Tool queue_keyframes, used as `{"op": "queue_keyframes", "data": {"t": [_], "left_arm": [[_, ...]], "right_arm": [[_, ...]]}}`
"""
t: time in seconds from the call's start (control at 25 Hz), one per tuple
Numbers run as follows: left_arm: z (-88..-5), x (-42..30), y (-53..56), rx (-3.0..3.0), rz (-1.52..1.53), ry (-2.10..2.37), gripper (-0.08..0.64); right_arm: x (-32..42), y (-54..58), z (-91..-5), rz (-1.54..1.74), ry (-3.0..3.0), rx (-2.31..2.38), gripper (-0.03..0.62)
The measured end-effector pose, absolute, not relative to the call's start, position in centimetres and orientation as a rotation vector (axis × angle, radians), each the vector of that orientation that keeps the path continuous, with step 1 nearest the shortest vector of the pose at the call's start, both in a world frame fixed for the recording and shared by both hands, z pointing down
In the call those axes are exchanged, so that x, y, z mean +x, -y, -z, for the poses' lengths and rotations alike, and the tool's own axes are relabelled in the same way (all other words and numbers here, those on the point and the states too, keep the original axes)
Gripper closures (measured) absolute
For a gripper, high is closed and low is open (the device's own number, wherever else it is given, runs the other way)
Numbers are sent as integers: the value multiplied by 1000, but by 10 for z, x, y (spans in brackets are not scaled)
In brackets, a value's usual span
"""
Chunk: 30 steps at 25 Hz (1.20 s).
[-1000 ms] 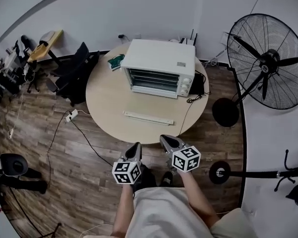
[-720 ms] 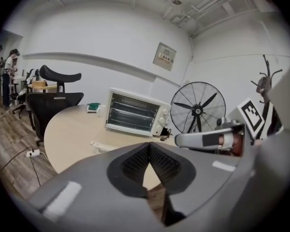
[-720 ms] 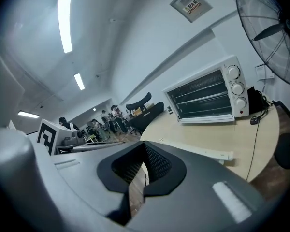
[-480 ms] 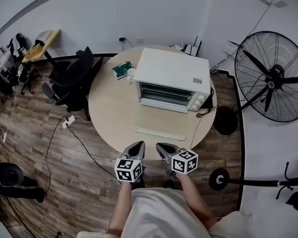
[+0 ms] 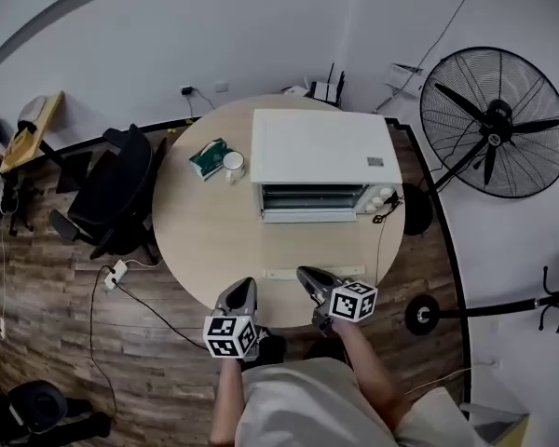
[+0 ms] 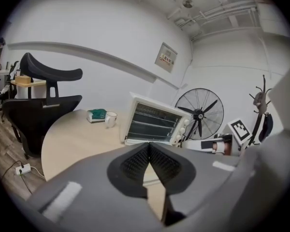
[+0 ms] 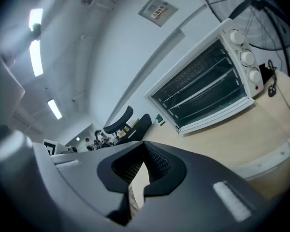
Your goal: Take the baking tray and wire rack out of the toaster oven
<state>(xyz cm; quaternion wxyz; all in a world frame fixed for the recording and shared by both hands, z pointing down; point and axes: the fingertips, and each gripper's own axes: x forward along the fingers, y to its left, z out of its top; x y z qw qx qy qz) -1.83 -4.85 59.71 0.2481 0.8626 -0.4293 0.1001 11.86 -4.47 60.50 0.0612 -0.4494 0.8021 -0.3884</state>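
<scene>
Head view looks down on a round surface [image 5: 205,240]. A black chair [image 5: 112,198] stands at its left. On it sit a green box [image 5: 208,157], a white mug [image 5: 233,164] and the toaster oven [image 5: 321,161], its door shut. The wire rack [image 7: 203,88] shows inside through the glass. At the near edge, well apart from the oven, the left gripper [image 5: 242,287] is closed and empty, and the right gripper [image 5: 305,273] is closed and empty too. A big fan [image 5: 494,124] stands at the right.
</scene>
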Motion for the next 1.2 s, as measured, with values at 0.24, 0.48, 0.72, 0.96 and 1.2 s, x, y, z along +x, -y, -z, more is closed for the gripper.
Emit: {"op": "queue_keyframes", "data": {"t": [0.24,0.48,0.72,0.96,1.2], "left_arm": [[-624,-54,51,2294,-272,1119,504],[-619,-38,59,2382,-309,1038,504],[-604,-26,66,2445,-298,1020,503],[-592,-15,76,2492,-312,1017,505],[-586,-8,80,2505,-359,1018,505]], "right_arm": [[170,62,-613,1215,-2098,-1554,594],[178,55,-616,1253,-1937,-1607,594],[176,53,-627,1299,-1805,-1630,594],[180,95,-626,1277,-1713,-1562,594],[187,150,-635,1296,-1628,-1475,594]]}}
